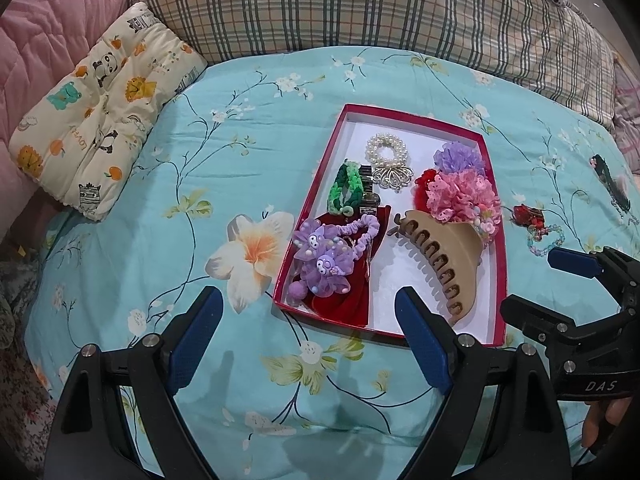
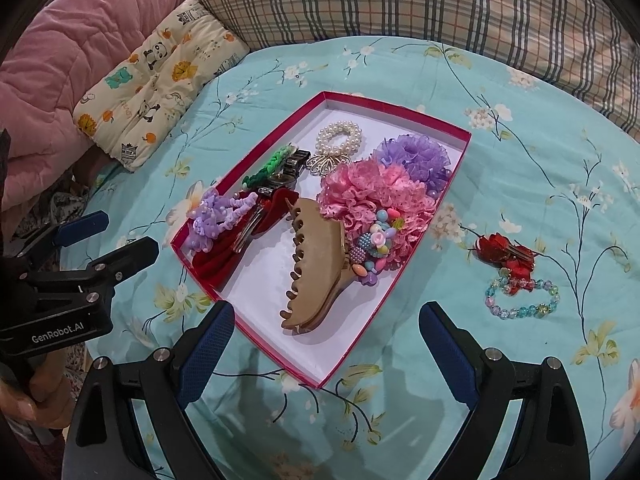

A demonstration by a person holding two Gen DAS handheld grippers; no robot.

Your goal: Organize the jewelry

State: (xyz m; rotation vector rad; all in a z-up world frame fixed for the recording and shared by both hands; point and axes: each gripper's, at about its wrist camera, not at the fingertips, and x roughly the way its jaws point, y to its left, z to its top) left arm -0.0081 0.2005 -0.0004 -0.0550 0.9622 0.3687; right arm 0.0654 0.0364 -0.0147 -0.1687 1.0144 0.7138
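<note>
A red box [image 1: 390,276] [image 2: 264,300] with a white floor lies on the floral blue bedspread. It holds a tan claw clip [image 1: 452,256] [image 2: 316,268], a pearl scrunchie [image 1: 386,150] [image 2: 339,138], pink [image 1: 460,196] [image 2: 372,196] and purple [image 1: 460,158] flower pieces, a green braided band [image 1: 346,188] and a purple hair tie [image 1: 324,258]. On the bedspread to the box's right lie a red flower clip [image 1: 528,214] [image 2: 504,250] and a bead bracelet [image 1: 546,240] [image 2: 522,298]. My left gripper [image 1: 308,294] [image 2: 128,231] hovers open at the box's near left. My right gripper [image 2: 328,310] [image 1: 534,282] is open over the near end, holding nothing.
A panda-print cushion [image 1: 100,120], a plaid pillow [image 1: 360,4] and a pink quilt [image 2: 72,40] border the bedspread at the back and left. A dark green hair piece [image 1: 612,184] lies at the far right. A person's hand [image 2: 36,396] holds the left gripper's handle.
</note>
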